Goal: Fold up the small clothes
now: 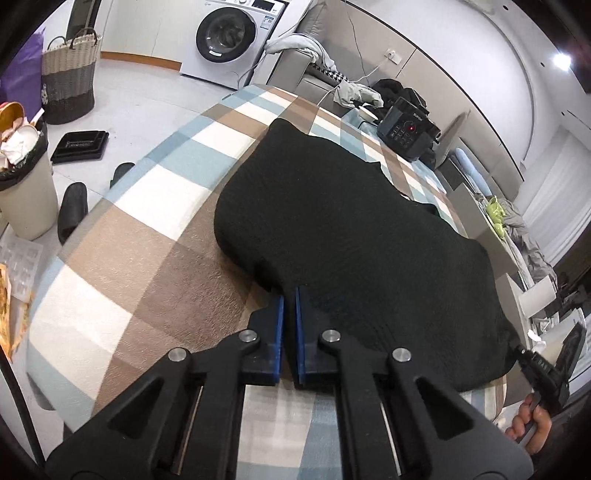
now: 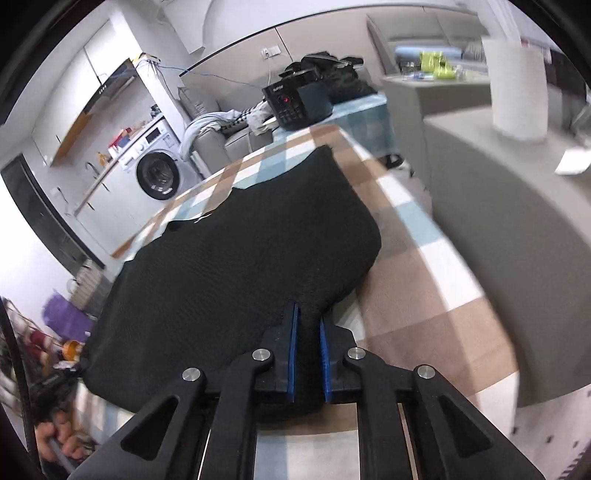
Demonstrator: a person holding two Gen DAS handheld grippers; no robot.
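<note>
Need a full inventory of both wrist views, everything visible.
garment: 1, black, flat on the tablecloth
tablecloth: 1, blue, brown and white check, on the table
appliance: 1, black, red light, far end of the table
washing machine: 1, white, back wall
basket: 1, beige and grey, floor
bin: 1, beige, full, floor
slippers: 2, black, floor
paper roll: 1, white, grey counter
left gripper: black, blue jaws, on the garment's near edge
right gripper: black, blue jaws, cloth between them

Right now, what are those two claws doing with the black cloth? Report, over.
Left gripper and right gripper both shut on black garment, near edge. Garment flat on checked cloth. Nothing in the way.
</note>
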